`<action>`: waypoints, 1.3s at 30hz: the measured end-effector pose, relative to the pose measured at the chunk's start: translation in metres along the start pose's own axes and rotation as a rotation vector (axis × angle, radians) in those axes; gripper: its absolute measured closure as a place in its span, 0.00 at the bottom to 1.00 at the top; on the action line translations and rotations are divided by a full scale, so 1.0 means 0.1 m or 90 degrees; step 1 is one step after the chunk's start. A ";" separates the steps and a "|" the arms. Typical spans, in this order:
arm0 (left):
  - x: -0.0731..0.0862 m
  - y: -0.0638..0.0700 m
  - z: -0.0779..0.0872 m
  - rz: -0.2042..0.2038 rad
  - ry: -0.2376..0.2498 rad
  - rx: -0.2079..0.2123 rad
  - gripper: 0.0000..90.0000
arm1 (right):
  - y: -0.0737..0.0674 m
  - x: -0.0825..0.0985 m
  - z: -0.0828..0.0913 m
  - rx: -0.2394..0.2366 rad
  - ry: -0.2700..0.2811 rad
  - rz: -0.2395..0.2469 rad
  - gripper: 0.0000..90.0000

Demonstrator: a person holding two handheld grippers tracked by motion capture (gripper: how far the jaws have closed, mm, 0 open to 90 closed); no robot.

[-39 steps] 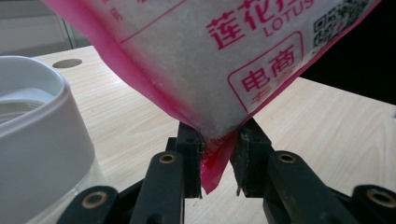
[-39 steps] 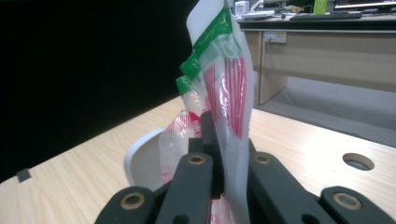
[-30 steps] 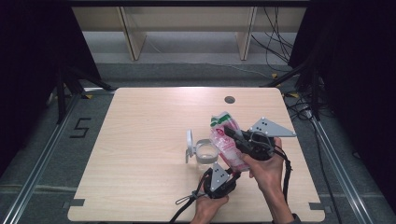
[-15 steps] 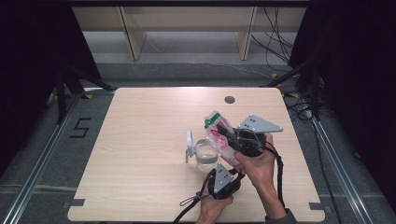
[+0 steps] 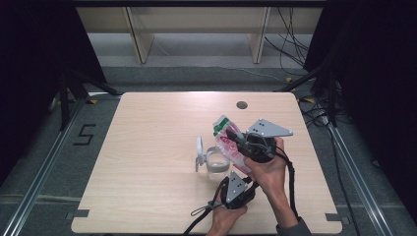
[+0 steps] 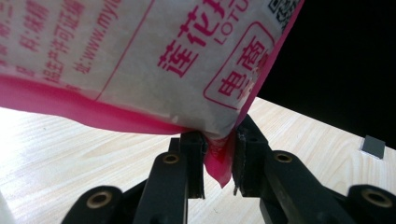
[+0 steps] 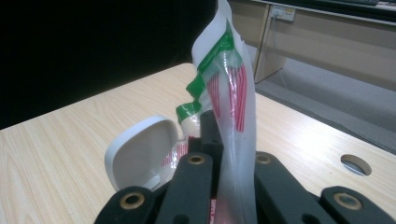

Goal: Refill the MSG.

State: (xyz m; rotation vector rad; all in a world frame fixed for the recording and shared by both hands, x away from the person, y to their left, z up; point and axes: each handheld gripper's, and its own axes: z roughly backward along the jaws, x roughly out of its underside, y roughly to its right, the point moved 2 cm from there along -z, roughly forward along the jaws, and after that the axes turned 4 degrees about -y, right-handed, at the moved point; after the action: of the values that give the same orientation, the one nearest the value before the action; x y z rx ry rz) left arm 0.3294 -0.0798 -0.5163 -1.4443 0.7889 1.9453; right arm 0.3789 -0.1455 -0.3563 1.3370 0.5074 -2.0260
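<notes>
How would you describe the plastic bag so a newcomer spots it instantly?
On the wooden table, look right of centre, beside the clear container with its white lid open. The bag hangs tilted between both grippers: white, pink-printed, green-edged on top.

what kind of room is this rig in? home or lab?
Most likely a lab recording bay, not a home. A bare wooden table sits between dark curtains, metal floor rails run along both sides, a "5" marker is taped to the floor, and loose cables trail behind.
</notes>
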 end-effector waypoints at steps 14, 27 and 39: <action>-0.01 -0.04 0.00 0.006 -0.001 -0.001 0.85 | 0.00 -0.03 -0.08 -0.004 0.001 0.016 1.00; -0.04 -0.04 -0.01 0.007 0.006 0.002 0.85 | -0.01 -0.05 -0.10 -0.003 -0.009 0.011 1.00; -0.03 -0.03 -0.01 0.009 0.015 0.001 0.85 | -0.03 -0.06 -0.12 -0.007 -0.009 0.008 1.00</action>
State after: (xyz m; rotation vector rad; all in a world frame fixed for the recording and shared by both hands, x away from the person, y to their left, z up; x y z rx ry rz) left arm 0.3333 -0.0791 -0.5138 -1.4674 0.8137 1.9413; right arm 0.3863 -0.1343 -0.3554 1.3151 0.5009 -2.0183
